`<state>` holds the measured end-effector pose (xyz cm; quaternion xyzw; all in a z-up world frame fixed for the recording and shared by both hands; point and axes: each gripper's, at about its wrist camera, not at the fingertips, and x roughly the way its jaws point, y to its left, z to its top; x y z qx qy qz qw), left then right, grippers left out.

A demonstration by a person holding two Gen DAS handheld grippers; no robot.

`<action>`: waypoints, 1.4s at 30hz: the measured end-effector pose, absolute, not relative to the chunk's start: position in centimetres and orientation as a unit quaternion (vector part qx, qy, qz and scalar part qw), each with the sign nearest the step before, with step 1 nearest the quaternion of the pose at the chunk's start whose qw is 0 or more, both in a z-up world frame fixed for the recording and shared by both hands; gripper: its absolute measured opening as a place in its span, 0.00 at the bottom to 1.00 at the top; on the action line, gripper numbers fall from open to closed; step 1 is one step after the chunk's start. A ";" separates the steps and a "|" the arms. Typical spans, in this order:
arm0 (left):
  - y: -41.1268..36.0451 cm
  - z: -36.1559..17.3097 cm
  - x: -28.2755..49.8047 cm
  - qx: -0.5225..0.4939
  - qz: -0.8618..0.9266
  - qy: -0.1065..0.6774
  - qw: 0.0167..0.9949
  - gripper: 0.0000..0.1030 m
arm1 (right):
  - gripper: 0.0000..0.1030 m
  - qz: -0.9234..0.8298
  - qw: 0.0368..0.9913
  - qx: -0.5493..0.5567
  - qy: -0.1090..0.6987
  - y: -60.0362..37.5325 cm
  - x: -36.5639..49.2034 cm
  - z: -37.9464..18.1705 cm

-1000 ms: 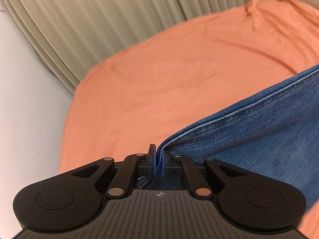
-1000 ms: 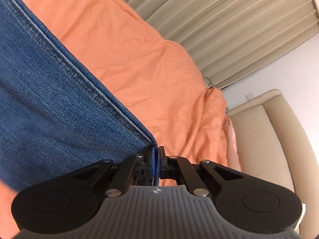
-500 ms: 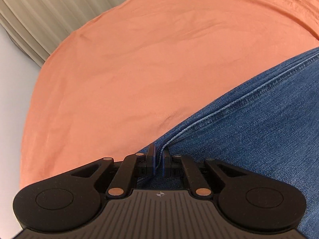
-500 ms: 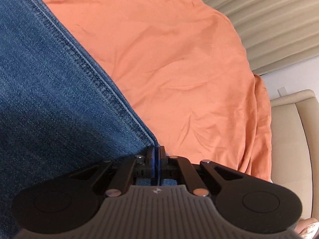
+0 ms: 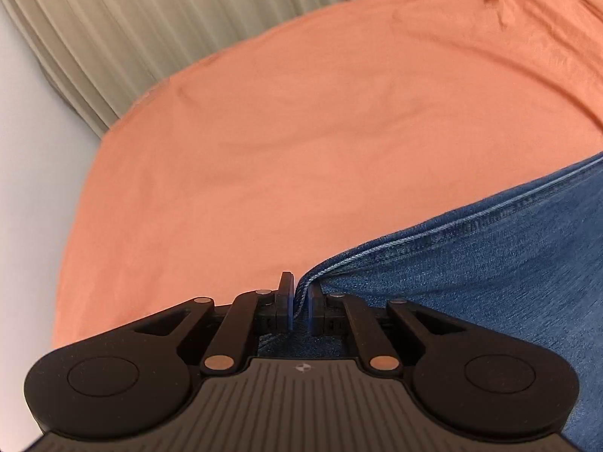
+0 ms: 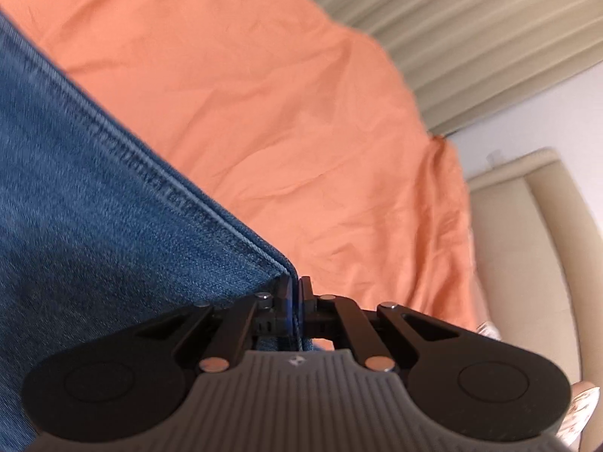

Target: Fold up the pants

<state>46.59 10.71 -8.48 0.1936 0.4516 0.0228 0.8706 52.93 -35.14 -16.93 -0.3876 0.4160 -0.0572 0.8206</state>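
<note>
Blue denim pants (image 5: 471, 282) lie across an orange sheet (image 5: 301, 132), their stitched edge running up to my left gripper (image 5: 300, 293). That gripper's jaws are opening; the denim corner still sits in the narrow gap between them. In the right wrist view the pants (image 6: 94, 207) fill the left side, and my right gripper (image 6: 296, 290) is shut on the corner of their seamed edge, low over the sheet (image 6: 301, 94).
Pleated beige curtains (image 5: 150, 19) hang behind the bed, also visible in the right wrist view as curtains (image 6: 471, 19). A pale wall (image 5: 30, 188) stands to the left. A beige padded piece of furniture (image 6: 527, 245) stands to the right, beyond the sheet's edge.
Both grippers have come down toward the sheet with the denim edge. The left jaws have parted slightly around the fabric; the right jaws stay closed on it.
</note>
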 end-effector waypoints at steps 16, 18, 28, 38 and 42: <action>18.2 -1.7 37.1 0.070 0.036 0.468 0.880 0.79 | 0.44 0.004 0.881 -0.158 0.445 -31.2 45.8 -11.8; 20.1 -1.1 34.9 0.033 0.042 0.471 0.881 0.78 | 0.44 0.043 0.883 -0.117 0.453 -28.8 43.2 -11.1; 28.1 -4.0 24.9 -0.193 0.067 0.448 0.871 0.78 | 0.43 0.225 0.866 0.011 0.447 -13.1 28.6 -11.7; 33.3 -12.3 24.6 -0.433 0.075 0.361 0.823 0.80 | 0.46 0.264 0.862 -0.002 0.432 -1.0 23.9 -16.4; 34.3 -14.7 26.0 -0.481 0.079 0.342 0.803 0.80 | 0.47 0.248 0.881 -0.043 0.401 0.8 25.5 -16.7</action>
